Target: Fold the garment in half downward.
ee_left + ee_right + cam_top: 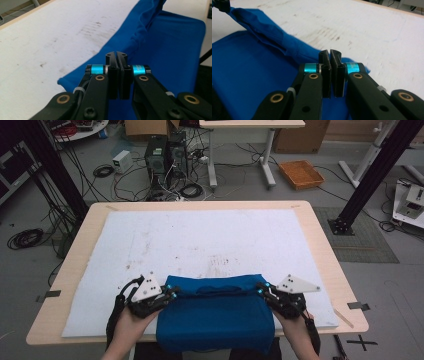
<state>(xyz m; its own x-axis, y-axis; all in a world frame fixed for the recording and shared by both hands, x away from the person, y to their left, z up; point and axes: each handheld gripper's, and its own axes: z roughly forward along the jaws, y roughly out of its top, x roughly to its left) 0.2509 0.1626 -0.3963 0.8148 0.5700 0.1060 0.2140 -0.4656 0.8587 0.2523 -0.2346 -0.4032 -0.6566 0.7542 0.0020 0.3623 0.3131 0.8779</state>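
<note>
Both grippers pinch the blue cloth [215, 317] at the table's [320, 245] near edge: left gripper [172, 293] clenched on its left corner, right gripper [261, 290] on its right. Gripper views show jaws pressed together; high view shows the cloth overhanging that edge, white mat [200, 240] beyond.

A pale wooden tabletop [320, 251] carries a stained white mat [200, 245]. Beyond it the grey floor [300, 195] is strewn with black cables [165, 187] around two dark computer towers [165, 152]. An orange tray [301, 174] lies near a white desk's legs [267, 157]. Cardboard boxes [145, 127] stand at the back, and black frame posts [372, 175] rise on either side
</note>
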